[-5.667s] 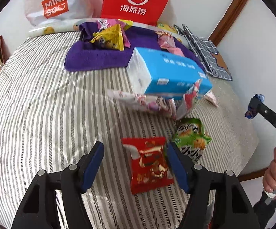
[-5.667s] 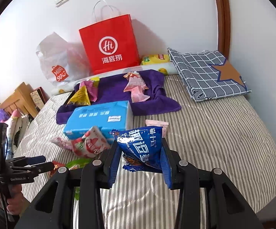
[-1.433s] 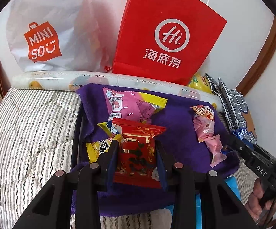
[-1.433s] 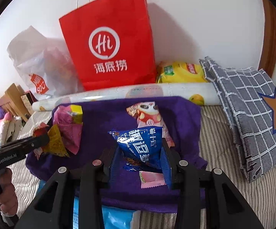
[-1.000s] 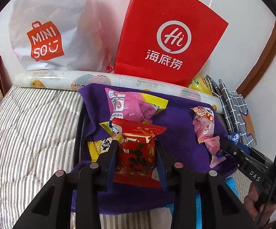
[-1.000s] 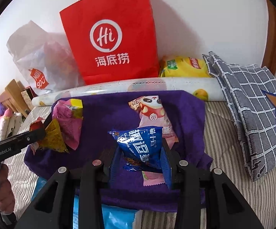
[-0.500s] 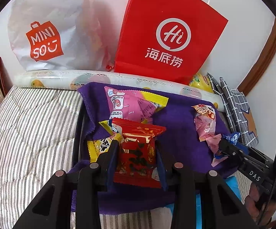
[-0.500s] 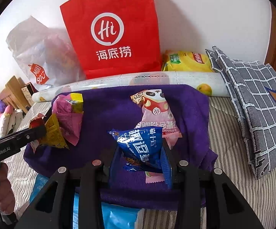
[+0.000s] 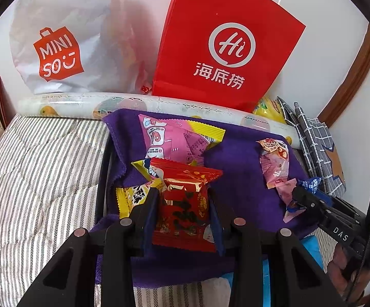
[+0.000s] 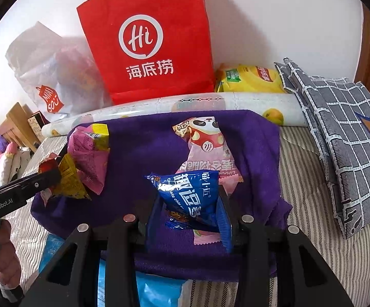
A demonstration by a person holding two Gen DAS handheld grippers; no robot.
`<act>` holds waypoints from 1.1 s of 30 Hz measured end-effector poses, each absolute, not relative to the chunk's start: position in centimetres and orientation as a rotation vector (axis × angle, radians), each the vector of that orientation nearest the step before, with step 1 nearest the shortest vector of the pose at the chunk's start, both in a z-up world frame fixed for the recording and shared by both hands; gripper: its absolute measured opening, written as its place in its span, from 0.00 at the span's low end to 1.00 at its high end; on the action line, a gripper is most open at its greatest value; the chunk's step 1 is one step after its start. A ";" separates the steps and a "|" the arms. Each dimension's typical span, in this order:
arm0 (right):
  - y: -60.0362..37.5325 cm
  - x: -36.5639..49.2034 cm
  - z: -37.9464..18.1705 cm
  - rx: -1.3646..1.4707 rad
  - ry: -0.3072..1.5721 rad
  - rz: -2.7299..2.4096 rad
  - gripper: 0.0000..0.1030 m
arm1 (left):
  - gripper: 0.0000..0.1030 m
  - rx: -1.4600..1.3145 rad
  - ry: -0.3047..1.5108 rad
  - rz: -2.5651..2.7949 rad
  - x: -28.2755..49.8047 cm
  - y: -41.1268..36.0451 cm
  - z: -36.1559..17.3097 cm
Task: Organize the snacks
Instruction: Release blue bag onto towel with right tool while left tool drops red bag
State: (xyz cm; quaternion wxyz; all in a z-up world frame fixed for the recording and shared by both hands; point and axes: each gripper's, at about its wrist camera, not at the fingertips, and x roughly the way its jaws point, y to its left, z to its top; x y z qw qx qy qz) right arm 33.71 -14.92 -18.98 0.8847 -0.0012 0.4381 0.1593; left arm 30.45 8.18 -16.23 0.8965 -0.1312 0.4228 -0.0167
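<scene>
Above a purple towel [image 9: 236, 158] spread on the striped bed [image 9: 44, 158], the left claw [image 9: 182, 204] grips a red snack packet [image 9: 183, 204] while the right claw [image 10: 188, 209] clasps a blue snack packet [image 10: 190, 194], its jaws having just eased slightly wider.

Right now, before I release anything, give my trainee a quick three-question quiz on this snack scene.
1. True or false: the left gripper is shut on a red snack packet.
2. What colour is the packet held in the right gripper?
3. The pink panda packet lies on: A) the striped bedding, B) the purple towel, C) the grey checked cloth.

Key: 1 true; 2 blue; 3 B.
</scene>
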 end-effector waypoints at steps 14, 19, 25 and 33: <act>-14.9 33.7 -19.0 -0.001 0.917 0.321 0.44 | 0.34 -0.269 0.876 -0.034 30.4 8.1 -16.2; -15.0 33.5 -18.7 0.005 0.907 0.324 0.52 | 0.35 -0.270 0.876 -0.036 30.5 8.1 -16.2; -15.1 33.1 -17.8 0.023 0.879 0.343 0.60 | 0.59 -0.295 0.863 -0.059 30.3 8.1 -15.8; -15.3 32.2 -15.6 0.009 0.794 0.273 0.79 | 0.68 -0.306 0.826 -0.040 30.0 8.6 -14.9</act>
